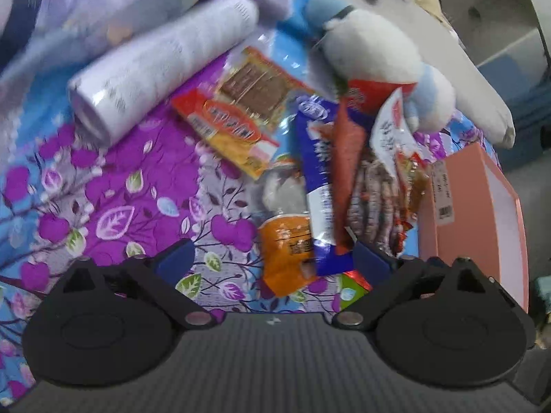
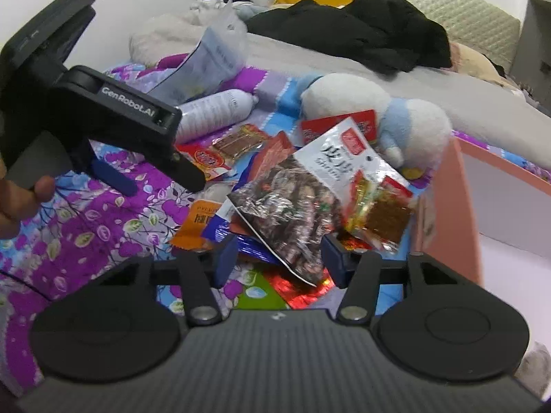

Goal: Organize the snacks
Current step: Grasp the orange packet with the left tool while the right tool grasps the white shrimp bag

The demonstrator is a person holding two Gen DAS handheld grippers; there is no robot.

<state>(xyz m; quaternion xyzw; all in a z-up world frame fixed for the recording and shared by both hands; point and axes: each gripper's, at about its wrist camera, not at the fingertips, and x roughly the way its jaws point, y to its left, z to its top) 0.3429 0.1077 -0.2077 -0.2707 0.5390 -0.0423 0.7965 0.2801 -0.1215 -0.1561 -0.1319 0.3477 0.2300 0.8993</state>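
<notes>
Overall, floral bedspread — quilted headboard behind.

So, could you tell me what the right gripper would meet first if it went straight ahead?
Most likely the clear shrimp packet lying atop the snack pile, whose lower corner already sits between the right gripper fingers; depth is uncertain.

White-and-blue plush toy, white bottle on floral bedspread, black clothes behind.

Buried packets, blurred print

The green packet lies mostly under the snack pile; the pink box runs off the right edge; the white roll is motion-blurred.
</notes>
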